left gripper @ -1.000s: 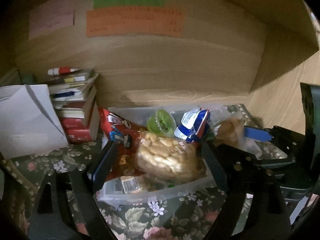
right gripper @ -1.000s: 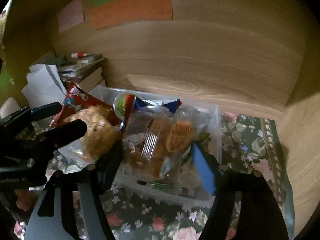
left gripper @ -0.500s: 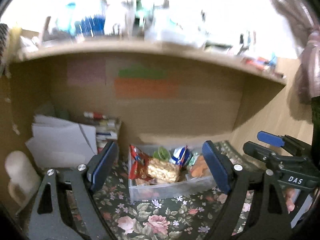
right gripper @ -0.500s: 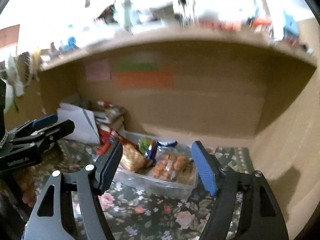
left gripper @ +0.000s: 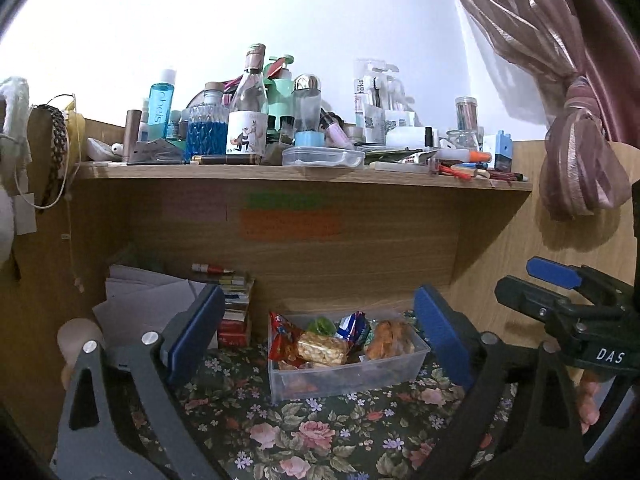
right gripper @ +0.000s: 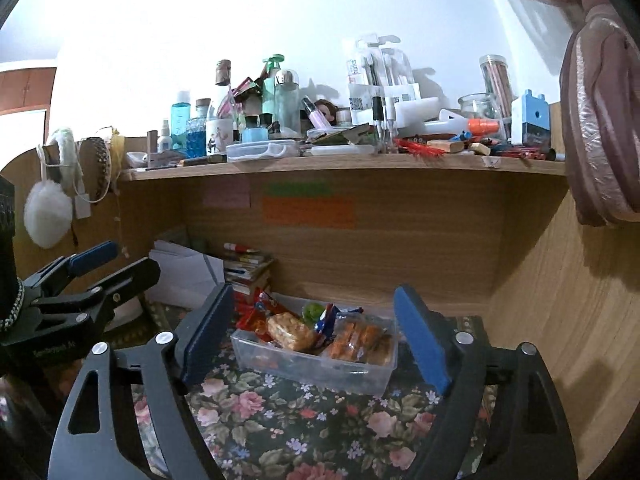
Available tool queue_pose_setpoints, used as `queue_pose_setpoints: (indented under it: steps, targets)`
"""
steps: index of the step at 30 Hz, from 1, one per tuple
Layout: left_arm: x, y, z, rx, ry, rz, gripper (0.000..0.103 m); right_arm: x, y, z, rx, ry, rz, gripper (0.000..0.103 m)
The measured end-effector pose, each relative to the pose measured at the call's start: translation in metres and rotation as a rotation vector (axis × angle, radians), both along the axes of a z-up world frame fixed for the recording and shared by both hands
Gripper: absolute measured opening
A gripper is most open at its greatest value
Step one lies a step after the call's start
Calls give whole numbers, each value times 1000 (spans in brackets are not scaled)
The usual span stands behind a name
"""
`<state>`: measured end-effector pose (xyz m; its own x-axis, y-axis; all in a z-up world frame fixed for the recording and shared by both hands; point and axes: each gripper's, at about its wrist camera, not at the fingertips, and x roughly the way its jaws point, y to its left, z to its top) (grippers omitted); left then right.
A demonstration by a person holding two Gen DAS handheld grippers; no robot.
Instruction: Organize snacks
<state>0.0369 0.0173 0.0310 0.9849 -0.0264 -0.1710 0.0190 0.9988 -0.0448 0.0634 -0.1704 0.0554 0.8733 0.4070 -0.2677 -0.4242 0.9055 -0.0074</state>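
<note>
Desk: a big wooden desk (left gripper: 360, 264) with a back wall and a shelf (left gripper: 304, 172) on top.
Shelf: it is full of bottles, jars and pens, all crowded together.
Cloth: a dark cloth with flowers (left gripper: 304, 436) covers the desk under the shelf.
Papers and books: white papers (left gripper: 148, 300) and a pile of books (left gripper: 236, 308) sit at the back left, near the box.
Box: a clear plastic box (left gripper: 344, 376) stands on the cloth, near the back wall.
Snacks: my snacks are all inside the box. I see a red bag (left gripper: 282, 336), a pack of pale crackers (left gripper: 322, 348), a green cup (left gripper: 320, 325), a blue and white pack (left gripper: 352, 326) and an orange snack bag (left gripper: 390, 340), all touching.
My left gripper (left gripper: 316, 344): its jaws are spread wide and it holds nothing. It hangs in front of the box, apart from it.
My right gripper (right gripper: 314, 340): its jaws are wide apart too, with nothing in them.
</note>
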Motion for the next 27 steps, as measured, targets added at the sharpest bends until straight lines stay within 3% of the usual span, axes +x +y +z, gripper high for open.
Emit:
queue_pose_setpoints:
  steps: [9, 27]
  targets:
    - [-5, -3, -3, 8, 2, 7, 103, -11, 1, -2, 7, -27, -53, 102]
    - [-4, -4, -6, 11, 6, 11, 103, -9, 3, -6, -6, -27, -75, 103]
